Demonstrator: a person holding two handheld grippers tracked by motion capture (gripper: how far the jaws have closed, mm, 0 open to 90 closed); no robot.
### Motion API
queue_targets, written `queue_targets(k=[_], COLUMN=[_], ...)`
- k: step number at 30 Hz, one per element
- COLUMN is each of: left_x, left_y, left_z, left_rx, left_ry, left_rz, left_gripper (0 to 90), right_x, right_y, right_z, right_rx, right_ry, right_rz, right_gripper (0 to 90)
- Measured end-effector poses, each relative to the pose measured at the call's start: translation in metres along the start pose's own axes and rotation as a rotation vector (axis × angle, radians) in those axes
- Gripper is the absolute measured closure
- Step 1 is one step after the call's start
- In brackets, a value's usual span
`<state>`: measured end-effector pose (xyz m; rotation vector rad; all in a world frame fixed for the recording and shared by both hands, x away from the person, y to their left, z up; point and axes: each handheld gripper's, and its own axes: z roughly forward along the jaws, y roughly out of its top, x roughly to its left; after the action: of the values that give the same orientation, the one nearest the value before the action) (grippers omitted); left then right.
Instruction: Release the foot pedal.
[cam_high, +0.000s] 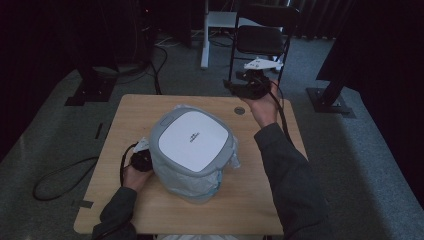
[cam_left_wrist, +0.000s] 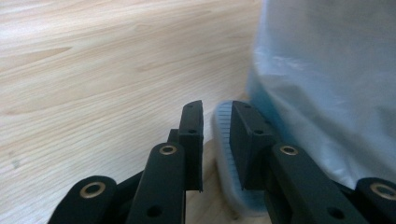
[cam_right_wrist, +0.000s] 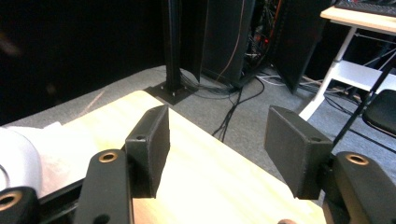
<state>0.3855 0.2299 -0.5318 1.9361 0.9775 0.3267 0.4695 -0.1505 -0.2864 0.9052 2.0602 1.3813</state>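
The grey-and-white bin (cam_high: 194, 150) in its plastic bag (cam_high: 226, 165) takes up the middle of the table (cam_high: 260, 210) — nothing passes straight across there. Bare wood runs along the far edge, down the right side and along the near edge, wide enough for a gripper. On the left the gap is tight: the left gripper (cam_left_wrist: 217, 140) sits just beside the bin's base, bag plastic crowding its right jaw. The right gripper (cam_right_wrist: 217, 144) hangs over the far right corner — jaws wide apart, open floor beyond.
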Motion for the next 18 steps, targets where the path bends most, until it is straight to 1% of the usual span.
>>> queue_targets(k=[1,6,10,13,14,15,16,17,18], left_x=[0.000,0.002,0.004,0.006,0.006,0.006,0.007,0.008,0.008], left_y=[0.000,-0.001,-0.002,-0.003,-0.003,-0.003,-0.004,-0.004,-0.004], left_z=[-0.001,-0.003,-0.005,-0.005,-0.005,-0.005,-0.005,-0.006,-0.006], left_rx=[-0.007,-0.016,-0.028,-0.029,-0.030,-0.030,-0.035,-0.037,-0.040], left_ry=[0.007,0.040,0.056,0.074,0.079,0.079,0.084,0.088,0.090], left_rz=[-0.008,-0.010,-0.024,-0.025,-0.028,-0.028,-0.035,-0.038,-0.042], left_gripper=[72.6,67.6,64.2,62.6,62.0,61.7,61.7,61.2,60.9], right_x=[-0.001,-0.006,-0.010,-0.013,-0.014,-0.014,-0.015,-0.017,-0.019], right_y=[-0.002,-0.018,-0.038,-0.058,-0.066,-0.066,-0.074,-0.088,-0.102], right_z=[0.000,0.003,0.009,0.014,0.016,0.016,0.017,0.019,0.020], right_rx=[0.004,0.023,0.057,0.087,0.098,0.098,0.109,0.123,0.149], right_ry=[-0.004,-0.014,-0.024,-0.021,-0.018,-0.018,-0.011,-0.009,-0.013], right_rz=[-0.003,0.011,0.015,0.021,0.032,0.032,0.044,0.058,0.066], right_gripper=[39.7,39.7,39.7,39.7,39.7,39.7,39.6,39.6,39.6])
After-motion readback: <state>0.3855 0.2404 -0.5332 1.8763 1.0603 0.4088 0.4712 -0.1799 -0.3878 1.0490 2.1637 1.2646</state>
